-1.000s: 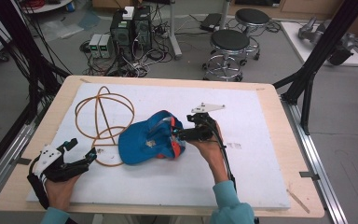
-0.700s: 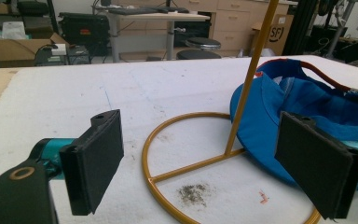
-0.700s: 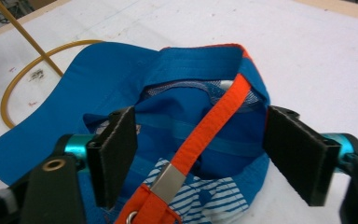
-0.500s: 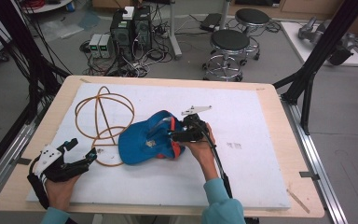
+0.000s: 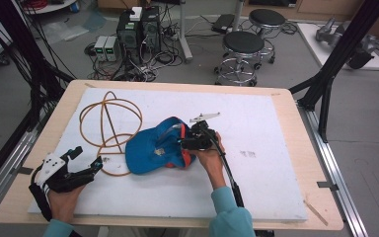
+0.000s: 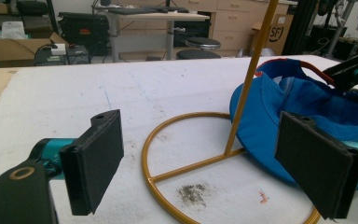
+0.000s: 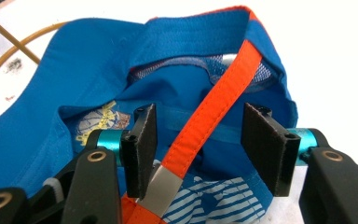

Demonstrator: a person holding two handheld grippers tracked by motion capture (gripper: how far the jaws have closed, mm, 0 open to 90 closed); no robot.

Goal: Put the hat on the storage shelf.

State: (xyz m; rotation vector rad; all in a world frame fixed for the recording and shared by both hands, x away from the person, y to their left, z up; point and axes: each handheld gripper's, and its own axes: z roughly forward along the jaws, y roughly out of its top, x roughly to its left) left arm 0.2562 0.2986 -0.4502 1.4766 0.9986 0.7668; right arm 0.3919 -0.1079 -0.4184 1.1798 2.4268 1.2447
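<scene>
Here the blue cap [image 5: 150, 150] lies upturned mid-table beside the wire stand [image 5: 109, 123]. It looks soft and light; grip by the orange strap [image 7: 214, 107]. The right gripper [image 7: 198, 140] has been closing around the strap, not yet pinching. The left gripper [image 6: 205, 168] rests wide apart.

- "SF" in black letters stands on a cardboard box [image 6: 274, 33], upper right of the left gripper view.
- A yellow emblem on the blue cap [image 7: 98, 122] carries lettering too blurred to read.
</scene>
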